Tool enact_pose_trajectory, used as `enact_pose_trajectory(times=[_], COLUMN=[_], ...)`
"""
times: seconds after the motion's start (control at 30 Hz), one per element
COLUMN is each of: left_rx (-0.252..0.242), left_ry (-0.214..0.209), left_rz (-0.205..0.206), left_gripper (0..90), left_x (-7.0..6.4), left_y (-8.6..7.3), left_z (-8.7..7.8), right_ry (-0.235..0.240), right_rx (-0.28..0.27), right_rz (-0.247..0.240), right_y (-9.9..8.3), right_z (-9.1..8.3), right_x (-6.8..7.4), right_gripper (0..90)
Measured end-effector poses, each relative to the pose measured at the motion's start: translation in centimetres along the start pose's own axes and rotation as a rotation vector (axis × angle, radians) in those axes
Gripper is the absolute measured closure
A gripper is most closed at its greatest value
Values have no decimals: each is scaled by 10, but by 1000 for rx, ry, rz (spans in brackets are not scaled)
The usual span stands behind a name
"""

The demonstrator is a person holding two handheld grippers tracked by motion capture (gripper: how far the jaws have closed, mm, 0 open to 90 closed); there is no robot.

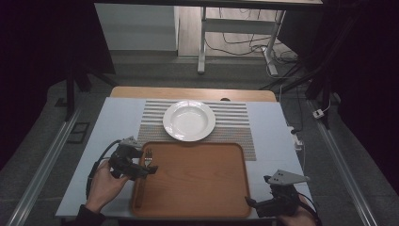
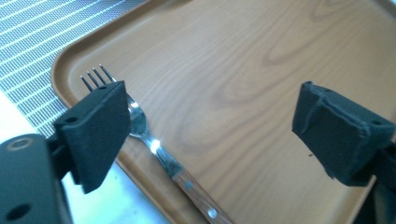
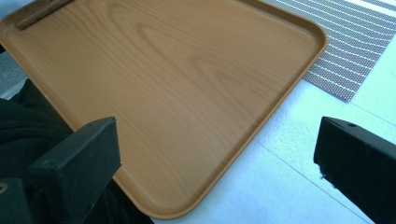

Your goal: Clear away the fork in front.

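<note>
Left tool (image 2: 210, 121) is hanging over the tray's left edge with its jaws spread wide, nothing in them. The fork (image 2: 154, 144) lies flat just under the left jaw, tines and neck on the wooden tray (image 2: 243, 60), wood handle running off toward the rim. Right tool (image 1: 251, 203) sits wide open too, empty, at the tray's near right corner. White plate (image 1: 189, 120) rests on the striped placemat (image 1: 235, 123) further back on the desk (image 1: 273, 141).

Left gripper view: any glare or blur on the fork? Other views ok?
Left gripper view: glare spots on the fork neck, tines sharp, left gripper pads soft up close. High view: dim, dark surround, white plate brightest. Right gripper view: evenly lit tray, near pads blurred.
</note>
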State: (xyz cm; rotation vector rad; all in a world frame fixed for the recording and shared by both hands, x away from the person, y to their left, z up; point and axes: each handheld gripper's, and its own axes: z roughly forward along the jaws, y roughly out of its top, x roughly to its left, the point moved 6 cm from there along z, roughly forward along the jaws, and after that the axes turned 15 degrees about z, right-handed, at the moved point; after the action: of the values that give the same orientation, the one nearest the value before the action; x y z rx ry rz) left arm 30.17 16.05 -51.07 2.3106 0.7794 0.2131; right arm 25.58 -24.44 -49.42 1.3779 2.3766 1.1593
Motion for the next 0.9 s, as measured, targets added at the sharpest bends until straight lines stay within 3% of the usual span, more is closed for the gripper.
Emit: enact_pose_trajectory(times=[0.37,0.63,0.9], left_rx=[-98,-181,-197], left_ry=[-35,-1,15], left_rz=[-44,-50,-107], left_gripper=[37,12,0], left_x=[-17,-24,-27], left_y=[-24,-46,-73], left_z=[-30,-55,-68], right_ry=[-2,-1,-5], right_rx=[1,0,4], right_rz=[2,12,15], right_y=[0,0,0], right_z=[0,0,0], right_x=[0,-1,-1], right_gripper=[5,5,5])
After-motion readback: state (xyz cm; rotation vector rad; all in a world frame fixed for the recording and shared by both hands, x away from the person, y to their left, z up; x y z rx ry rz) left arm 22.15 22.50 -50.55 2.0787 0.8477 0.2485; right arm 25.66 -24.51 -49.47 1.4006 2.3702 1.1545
